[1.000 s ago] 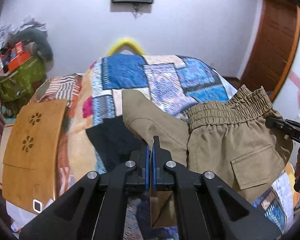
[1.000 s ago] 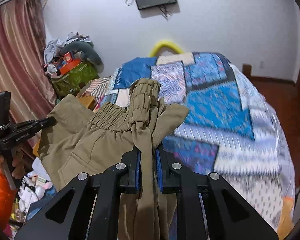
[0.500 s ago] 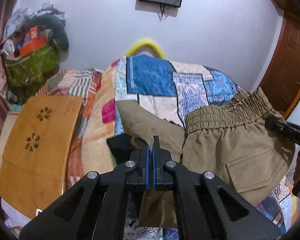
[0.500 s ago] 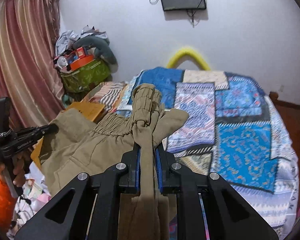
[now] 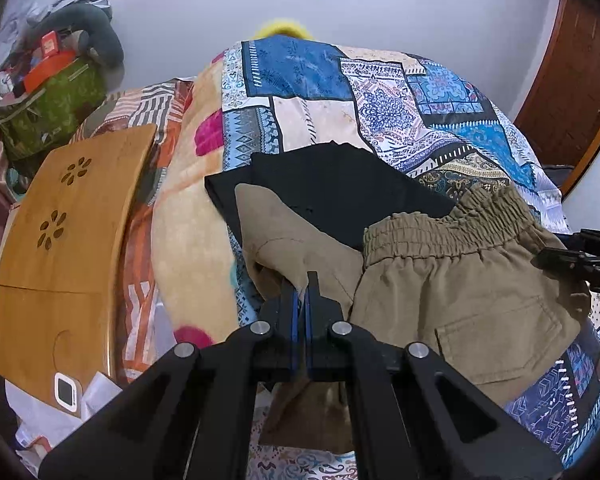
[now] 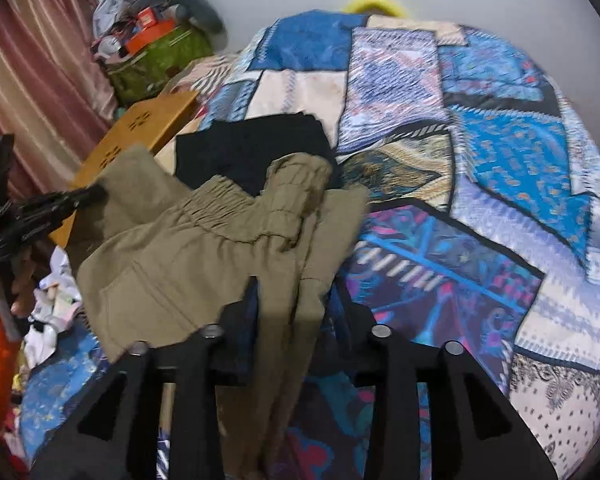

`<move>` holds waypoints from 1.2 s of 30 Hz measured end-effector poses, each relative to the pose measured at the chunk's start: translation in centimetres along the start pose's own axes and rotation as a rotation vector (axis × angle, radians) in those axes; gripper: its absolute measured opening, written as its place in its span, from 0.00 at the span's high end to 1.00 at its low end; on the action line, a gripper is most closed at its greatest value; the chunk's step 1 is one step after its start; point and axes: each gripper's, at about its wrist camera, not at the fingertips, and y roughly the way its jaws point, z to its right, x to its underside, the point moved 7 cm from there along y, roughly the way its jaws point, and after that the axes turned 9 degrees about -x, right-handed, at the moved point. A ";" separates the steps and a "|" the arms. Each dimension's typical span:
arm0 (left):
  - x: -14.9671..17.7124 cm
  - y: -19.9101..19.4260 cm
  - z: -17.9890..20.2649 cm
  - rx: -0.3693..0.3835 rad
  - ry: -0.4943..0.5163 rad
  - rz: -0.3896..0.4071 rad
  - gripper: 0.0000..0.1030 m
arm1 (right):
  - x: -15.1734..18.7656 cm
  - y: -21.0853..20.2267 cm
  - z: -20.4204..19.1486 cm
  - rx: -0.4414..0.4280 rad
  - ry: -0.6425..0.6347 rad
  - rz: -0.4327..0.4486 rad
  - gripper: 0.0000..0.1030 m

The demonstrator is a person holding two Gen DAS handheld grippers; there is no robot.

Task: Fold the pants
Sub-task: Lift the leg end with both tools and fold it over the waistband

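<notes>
Khaki pants (image 5: 460,280) with an elastic waistband hang low over the bed, stretched between both grippers. My left gripper (image 5: 302,292) is shut on a corner of the khaki fabric. In its view, the right gripper's tip (image 5: 580,260) shows at the pants' far side. In the right wrist view the pants (image 6: 180,256) drape to the left. My right gripper (image 6: 296,300) has its jaws opening, a bunched strip of the pants lying loose between them. The left gripper's tip (image 6: 80,196) touches the pants' left corner there.
A patchwork bedcover (image 5: 400,92) spreads beneath. A black folded garment (image 5: 340,192) lies on it just beyond the pants. A wooden lap table (image 5: 68,240) sits to the left, a cluttered green bag (image 5: 48,108) behind it. A wooden door (image 5: 572,80) stands at right.
Both grippers have sunk toward the bed with the pants. The right jaws, clamped on the bunched fabric before, now stand apart. The black garment has come into view.
</notes>
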 end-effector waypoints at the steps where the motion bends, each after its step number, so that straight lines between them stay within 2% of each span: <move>1: 0.1 0.0 0.0 0.000 -0.004 -0.003 0.98 | 0.2 0.0 0.2 -0.002 0.015 -0.006 0.53; 4: 0.3 0.1 -0.2 0.000 -0.014 -0.009 0.98 | 0.8 1.1 1.1 -0.023 0.061 -0.052 0.49; 8: 0.4 0.1 0.0 0.000 -0.017 -0.012 0.98 | 1.8 3.4 2.0 -0.171 0.206 -0.110 0.43; 9: 0.4 0.1 0.1 -0.002 -0.016 -0.013 0.98 | 1.7 3.5 2.0 -0.176 0.213 -0.106 0.42; 11: 0.3 -0.1 0.3 -0.014 -0.014 -0.006 0.98 | 1.4 3.8 1.4 -0.189 0.202 -0.101 0.52; 12: 0.2 -0.3 0.3 -0.018 -0.013 0.002 0.98 | 1.3 3.9 0.7 -0.233 0.201 -0.108 0.75; 13: 0.0 -0.5 0.3 -0.020 -0.014 0.012 0.98 | 1.1 3.8 0.3 -0.237 0.206 -0.106 0.83; 15: -0.4 -1.0 0.4 -0.024 -0.015 0.026 0.98 | 0.3 3.2 -1.1 -0.193 0.129 -0.084 0.90; 21: -3.1 -3.1 0.2 -0.040 -0.016 0.099 0.98 | -3.4 1.0 -4.7 -0.143 -0.050 0.027 0.91; 25: -5.5 -3.9 -0.6 -0.068 -0.017 0.154 0.98 | -7.1 -0.2 -5.5 -0.139 -0.099 0.102 0.92; 28: -6.8 -2.9 -1.6 -0.098 -0.031 0.170 0.98 | -9.6 0.6 -5.0 -0.126 -0.104 0.133 0.92; 32: -7.2 0.8 -2.5 -0.127 -0.040 0.120 0.98 | -11.9 3.0 -3.8 -0.084 -0.107 0.141 0.91; 36: -5.8 6.3 -3.3 -0.127 -0.060 0.001 0.98 | -12.1 6.5 -2.0 -0.045 -0.084 0.076 0.91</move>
